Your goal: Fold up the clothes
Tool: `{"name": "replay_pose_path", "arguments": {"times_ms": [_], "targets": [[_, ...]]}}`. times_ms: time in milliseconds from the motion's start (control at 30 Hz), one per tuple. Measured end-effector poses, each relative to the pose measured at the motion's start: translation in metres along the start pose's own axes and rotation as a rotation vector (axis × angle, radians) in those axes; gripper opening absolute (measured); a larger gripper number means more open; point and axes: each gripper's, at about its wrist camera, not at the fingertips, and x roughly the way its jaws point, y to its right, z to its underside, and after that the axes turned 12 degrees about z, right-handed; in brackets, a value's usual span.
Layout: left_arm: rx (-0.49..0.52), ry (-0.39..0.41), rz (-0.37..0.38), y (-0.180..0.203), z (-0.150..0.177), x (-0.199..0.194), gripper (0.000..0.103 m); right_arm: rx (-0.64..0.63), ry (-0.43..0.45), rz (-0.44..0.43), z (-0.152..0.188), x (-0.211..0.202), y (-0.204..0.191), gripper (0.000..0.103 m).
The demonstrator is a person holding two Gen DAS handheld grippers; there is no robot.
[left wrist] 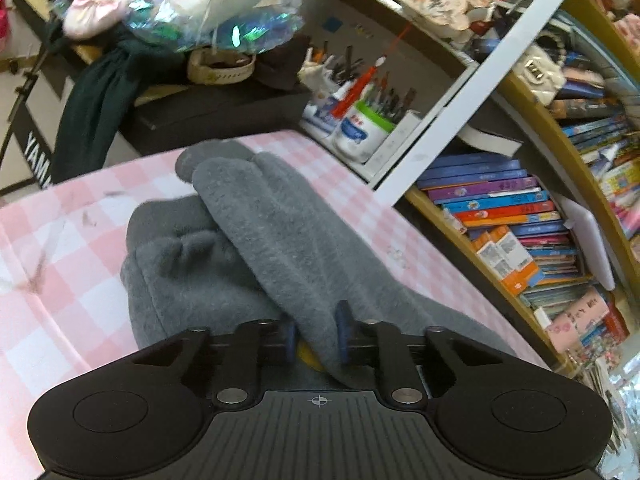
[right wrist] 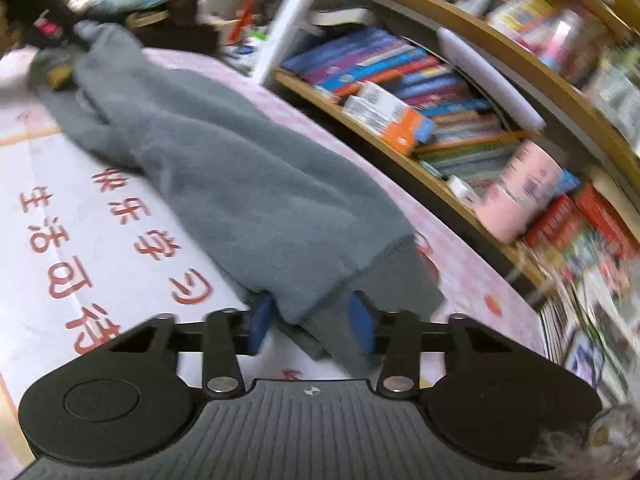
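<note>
Both tongs clamped on the grey fleece garment (left wrist: 256, 240).

Left tongs (left wrist: 318, 340) pinch a fold of fleece at 6 o'clock; the rest bunches toward 12 on the pink-and-white checked desk (left wrist: 60, 240). Right tongs (right wrist: 312, 326) grip the ribbed cuff end at 6 o'clock, the fleece running to 10 o'clock across the desk. Wooden bookshelf of stacked books (right wrist: 420, 80) at 2 o'clock.

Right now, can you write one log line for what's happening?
task: fold clothes | left gripper: shut on garment | right gripper: shut on garment | surface: tablecloth
</note>
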Motion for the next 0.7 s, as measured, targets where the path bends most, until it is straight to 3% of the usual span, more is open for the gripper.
{"name": "replay_pose_path", "arguments": {"times_ms": [67,200,400,433,467,500,533,700], "targets": [[-0.021,0.015,0.046,0.003,-0.006,-0.004,0.010,0.030,0.004,-0.031,-0.004,0.004,0.005,0.019],[-0.044,0.049,0.141,0.015,-0.024,0.001,0.008,0.302,0.023,-0.096,-0.017,0.017,0.054,0.017],[-0.103,0.125,0.187,0.023,-0.074,0.052,0.009,0.379,0.091,0.064,-0.066,0.077,0.097,0.016],[-0.151,0.145,0.182,0.019,-0.082,0.063,0.015,0.400,0.093,0.111,-0.074,0.091,0.104,0.016],[-0.208,0.160,0.156,0.014,-0.085,0.074,0.017,0.422,0.083,0.164,-0.080,0.106,0.109,0.023],[-0.264,0.172,0.125,0.007,-0.087,0.085,0.021,0.434,0.063,0.196,-0.084,0.118,0.114,0.033],[-0.301,0.163,0.083,0.003,-0.087,0.094,0.028,0.437,0.034,0.209,-0.086,0.128,0.116,0.050],[-0.222,0.122,0.017,-0.002,-0.072,0.087,0.059,0.454,-0.031,0.150,-0.066,0.129,0.115,0.054]]}}
